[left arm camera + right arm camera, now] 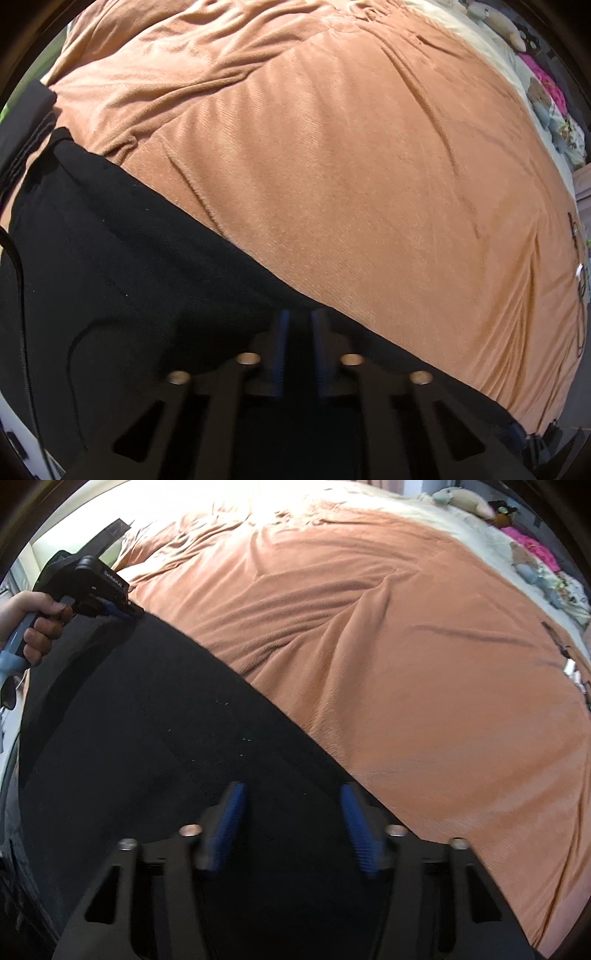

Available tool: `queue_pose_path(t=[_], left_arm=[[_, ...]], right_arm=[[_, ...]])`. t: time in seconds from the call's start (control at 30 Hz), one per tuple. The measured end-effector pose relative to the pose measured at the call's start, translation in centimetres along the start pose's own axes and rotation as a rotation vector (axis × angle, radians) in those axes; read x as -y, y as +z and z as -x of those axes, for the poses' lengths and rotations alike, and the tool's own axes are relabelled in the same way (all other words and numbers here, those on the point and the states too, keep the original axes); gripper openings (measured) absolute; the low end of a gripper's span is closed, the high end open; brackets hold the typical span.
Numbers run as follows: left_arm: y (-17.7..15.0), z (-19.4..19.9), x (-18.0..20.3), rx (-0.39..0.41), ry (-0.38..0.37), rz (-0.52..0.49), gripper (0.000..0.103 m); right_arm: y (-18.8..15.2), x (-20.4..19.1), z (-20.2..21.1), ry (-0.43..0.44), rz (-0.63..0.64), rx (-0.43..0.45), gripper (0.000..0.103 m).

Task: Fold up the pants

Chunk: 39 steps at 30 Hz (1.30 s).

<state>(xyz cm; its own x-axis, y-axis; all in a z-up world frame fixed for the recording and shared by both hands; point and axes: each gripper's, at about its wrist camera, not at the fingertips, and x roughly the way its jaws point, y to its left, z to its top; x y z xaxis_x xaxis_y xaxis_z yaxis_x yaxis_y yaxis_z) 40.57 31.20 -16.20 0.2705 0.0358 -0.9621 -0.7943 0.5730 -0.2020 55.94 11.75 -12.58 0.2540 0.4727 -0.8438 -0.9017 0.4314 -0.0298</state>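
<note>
With my left fingers [299, 325] pinched shut on the edge of the black pants [147, 738] lying on the bed [406, 664], my right fingers [293, 805] straddle the same edge half open; I should clamp squarely before lifting evenly.

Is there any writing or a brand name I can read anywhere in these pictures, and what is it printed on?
"GenRobot.AI": small white lettering, blurred and only just readable, on the black body of the left gripper, seen in the right wrist view.
No other text is readable: none shows on the black pants, the orange blanket or the far clutter.
</note>
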Motion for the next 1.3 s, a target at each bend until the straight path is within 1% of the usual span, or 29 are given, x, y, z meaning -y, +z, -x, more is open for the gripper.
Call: queue_pose_path(t=[0.03, 0.07, 0.1, 0.17, 0.23, 0.33, 0.4, 0.47, 0.53, 0.6, 0.7, 0.73, 0.77, 0.8, 0.83, 0.87, 0.93, 0.97, 1.0, 1.03, 1.07, 1.1, 1.17, 1.3], left_arm=[[0.0, 0.2, -0.3, 0.003, -0.017, 0.009, 0.004], [0.0, 0.4, -0.6, 0.008, -0.033, 0.017, 0.002], [0.0, 0.7, -1.1, 0.017, -0.059, 0.030, 0.002], [-0.1, 1.2, -1.6, 0.027, -0.089, 0.041, 0.001], [-0.2, 1.7, -1.9, 0.042, -0.115, 0.043, 0.001], [0.0, 2.9, -2.0, 0.071, -0.140, 0.042, 0.000], [0.0, 4.2, -2.2, 0.125, -0.124, 0.026, 0.000], [0.7, 4.6, -2.2, 0.139, -0.130, 0.036, 0.000], [1.2, 4.4, -2.4, 0.114, -0.158, 0.038, 0.000], [1.2, 3.8, -2.2, 0.073, -0.181, 0.017, 0.000], [1.1, 2.6, -1.3, 0.013, -0.176, 0.008, 0.000], [1.0, 2.2, -1.2, 0.004, -0.162, 0.004, 0.003], [0.9, 1.8, -1.1, -0.004, -0.149, 0.004, 0.007], [0.8, 1.4, -1.1, -0.013, -0.139, 0.010, 0.010], [0.8, 1.1, -1.2, -0.017, -0.134, 0.016, 0.019], [0.8, 0.8, -1.2, -0.020, -0.128, 0.025, 0.032], [0.4, 0.8, -1.5, -0.014, -0.125, 0.033, 0.040], [0.4, 0.7, -1.5, -0.009, -0.119, 0.039, 0.040], [0.4, 0.6, -1.5, -0.007, -0.113, 0.047, 0.040], [0.3, 0.5, -1.5, -0.011, -0.109, 0.050, 0.041], [0.3, 0.3, -1.5, -0.013, -0.105, 0.054, 0.042], [0.3, 0.2, -1.4, -0.015, -0.099, 0.056, 0.042], [0.2, 0.1, -1.4, -0.024, -0.089, 0.058, 0.042], [-0.1, -0.2, -1.2, -0.069, -0.071, 0.061, 0.041]], right_arm=[[0.2, 0.0, 0.0, 0.000, 0.005, -0.004, 0.036], [0.4, 0.0, 0.0, -0.009, 0.014, -0.007, 0.018], [0.5, 0.0, 0.0, -0.025, 0.020, -0.011, 0.004], [0.7, 0.2, 0.5, -0.021, 0.020, -0.003, 0.000], [0.8, 0.0, 0.9, -0.035, 0.033, 0.011, 0.000], [0.9, -0.9, 1.6, -0.082, 0.050, 0.042, 0.000], [1.1, -1.2, 2.1, -0.106, 0.049, 0.064, 0.000], [1.1, -1.3, 2.6, -0.116, 0.045, 0.079, 0.000], [1.3, -1.5, 2.5, -0.128, 0.042, 0.081, 0.000], [1.4, -1.7, 2.2, -0.143, 0.039, 0.080, 0.000], [1.5, -1.9, 1.6, -0.149, 0.035, 0.065, 0.000], [1.6, -1.7, 1.4, -0.144, 0.036, 0.049, 0.000], [1.5, -1.9, 0.5, -0.132, 0.038, 0.003, 0.000], [1.4, -1.7, 0.3, -0.133, 0.037, -0.010, 0.000], [1.5, -1.7, 0.2, -0.134, 0.031, -0.012, 0.000], [1.5, -1.9, 0.1, -0.137, 0.029, -0.005, 0.000], [1.7, -2.1, 0.3, -0.123, 0.030, 0.015, 0.001], [1.8, -2.2, 0.4, -0.096, 0.020, 0.025, 0.005], [2.0, -2.2, 0.4, -0.075, 0.009, 0.035, 0.015], [1.9, -2.2, 0.6, -0.065, 0.004, 0.042, 0.020], [2.0, -2.2, 0.6, -0.050, 0.006, 0.055, 0.029], [2.2, -2.6, 0.6, -0.036, 0.014, 0.069, 0.033], [2.6, -3.3, 0.4, -0.019, 0.032, 0.077, 0.033], [3.6, -4.6, -0.8, 0.014, 0.084, 0.069, 0.033]])
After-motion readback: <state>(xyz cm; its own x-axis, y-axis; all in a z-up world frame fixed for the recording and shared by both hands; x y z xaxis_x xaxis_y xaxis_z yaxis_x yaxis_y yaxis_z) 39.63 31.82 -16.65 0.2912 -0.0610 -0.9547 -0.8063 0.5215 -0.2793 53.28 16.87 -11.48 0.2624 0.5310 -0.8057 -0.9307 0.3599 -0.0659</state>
